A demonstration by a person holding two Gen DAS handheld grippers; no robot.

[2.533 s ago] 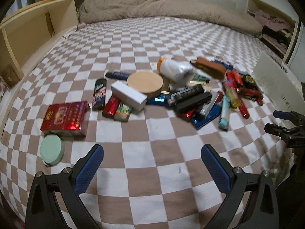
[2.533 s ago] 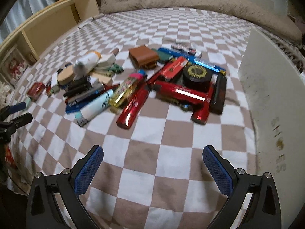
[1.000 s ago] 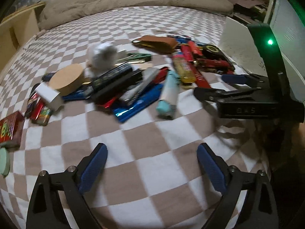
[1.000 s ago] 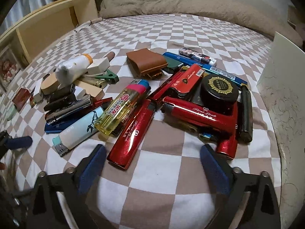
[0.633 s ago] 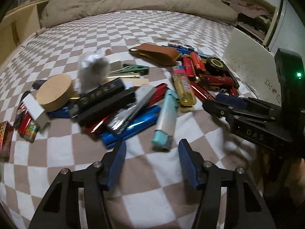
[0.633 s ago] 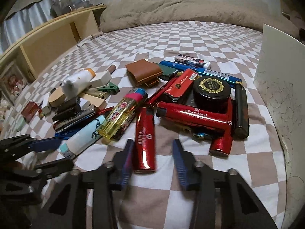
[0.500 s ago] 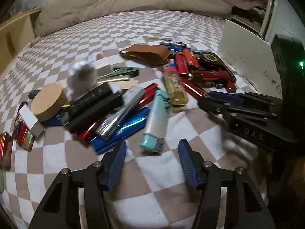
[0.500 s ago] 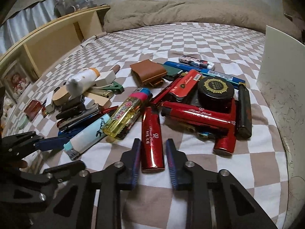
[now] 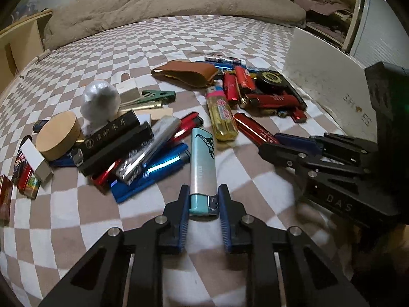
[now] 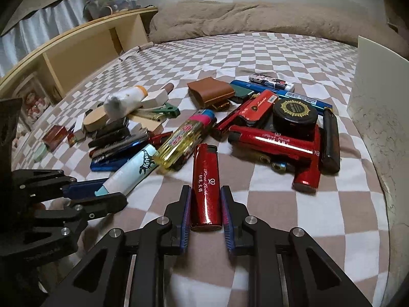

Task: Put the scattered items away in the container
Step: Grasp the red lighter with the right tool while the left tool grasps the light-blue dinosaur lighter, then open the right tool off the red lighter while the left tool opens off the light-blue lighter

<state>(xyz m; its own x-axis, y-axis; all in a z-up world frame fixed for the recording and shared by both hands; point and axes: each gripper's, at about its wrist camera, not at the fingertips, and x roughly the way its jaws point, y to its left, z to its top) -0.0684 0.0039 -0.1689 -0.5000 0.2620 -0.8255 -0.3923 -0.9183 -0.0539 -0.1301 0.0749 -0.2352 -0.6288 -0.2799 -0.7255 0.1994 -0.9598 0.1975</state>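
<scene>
Lighters, tins and small boxes lie scattered on a brown-and-white checked bedspread [image 9: 76,230]. My left gripper [image 9: 203,206] is shut on the near end of a light blue lighter [image 9: 203,163] that points away from me; it also shows in the right wrist view [image 10: 130,171]. My right gripper [image 10: 205,208] is shut on a glossy red lighter [image 10: 205,184], also seen in the left wrist view [image 9: 253,130]. A white box [image 10: 381,138], the container, stands at the right edge of the pile and shows in the left wrist view [image 9: 329,87].
The pile holds a yellow lighter [image 9: 221,113], a brown leather pouch [image 9: 186,73], a black round tin [image 10: 295,116], a round wooden box [image 9: 57,135], a white bottle [image 10: 125,102] and several red and blue lighters. A wooden shelf [image 10: 76,56] runs along the left.
Both grippers moved forward to the pile and closed: the left on the light blue lighter, the right on the red lighter. The two grippers now sit side by side.
</scene>
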